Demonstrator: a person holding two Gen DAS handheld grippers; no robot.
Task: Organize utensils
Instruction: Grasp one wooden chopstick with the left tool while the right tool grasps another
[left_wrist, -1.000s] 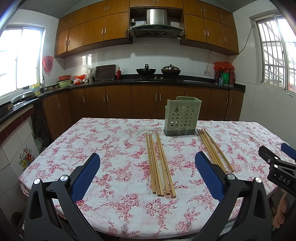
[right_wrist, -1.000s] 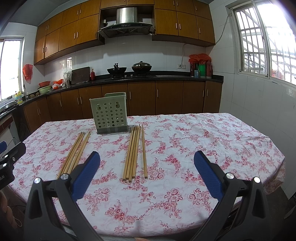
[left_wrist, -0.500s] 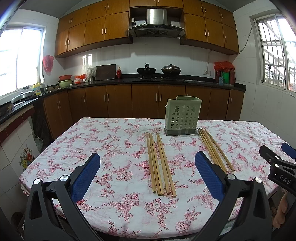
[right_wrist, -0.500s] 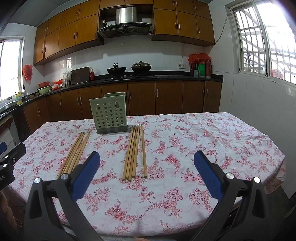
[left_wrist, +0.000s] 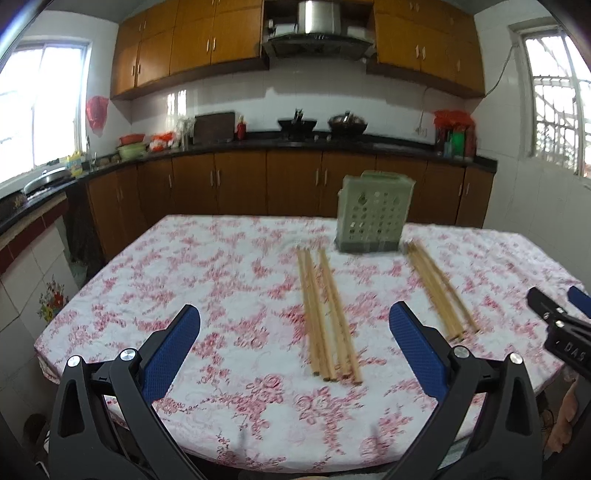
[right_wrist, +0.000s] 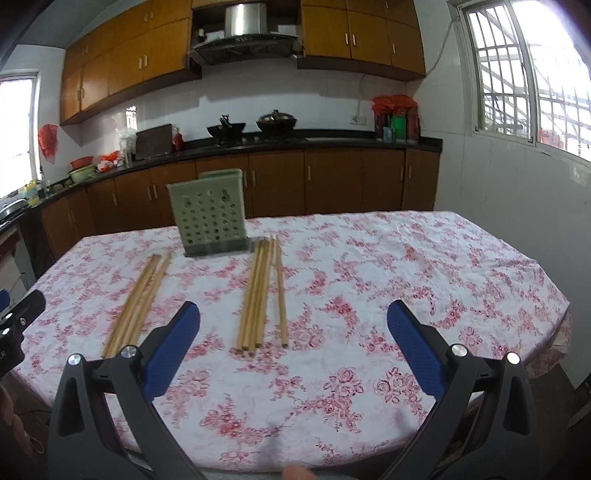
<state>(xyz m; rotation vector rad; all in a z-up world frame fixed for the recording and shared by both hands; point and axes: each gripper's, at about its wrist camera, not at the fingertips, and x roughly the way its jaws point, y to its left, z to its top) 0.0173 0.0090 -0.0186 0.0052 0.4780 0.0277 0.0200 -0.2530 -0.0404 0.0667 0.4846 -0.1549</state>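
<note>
A: Left wrist view shows a kitchen. What surface do you see?

B: I see a desk (left_wrist: 207, 288) with rounded corners, covered by a white cloth printed with pink-red roses. The cloth looks soft and a little wrinkled. Behind it stand brown wooden cabinets (left_wrist: 240, 188) under a dark counter, white wall tiles, and a steel hood (left_wrist: 317, 22) over two dark pans. Windows are on both sides of the room.

A: And the things for the task?

B: A pale green plastic holder (left_wrist: 373, 218), box-shaped with round holes in its wall, stands upright at the far side of the desk. Thin, straight wooden chopsticks lie flat in two groups. The left bundle (left_wrist: 328, 314) is in front of the holder, a little to its left; the right bundle (left_wrist: 436, 291) starts beside the holder's right corner. In the right wrist view I see the same holder (right_wrist: 208, 214), one bundle (right_wrist: 136, 302) at its left and the other (right_wrist: 262, 291) at its right.

A: How are the fingers?

B: The left gripper (left_wrist: 295, 332) has its blue, textured fingers (left_wrist: 173, 350) wide apart above the near edge, holding nothing. The right gripper (right_wrist: 293, 330) is the same: fingers (right_wrist: 413, 347) wide apart, empty. This frame is somewhat blurred.
</note>
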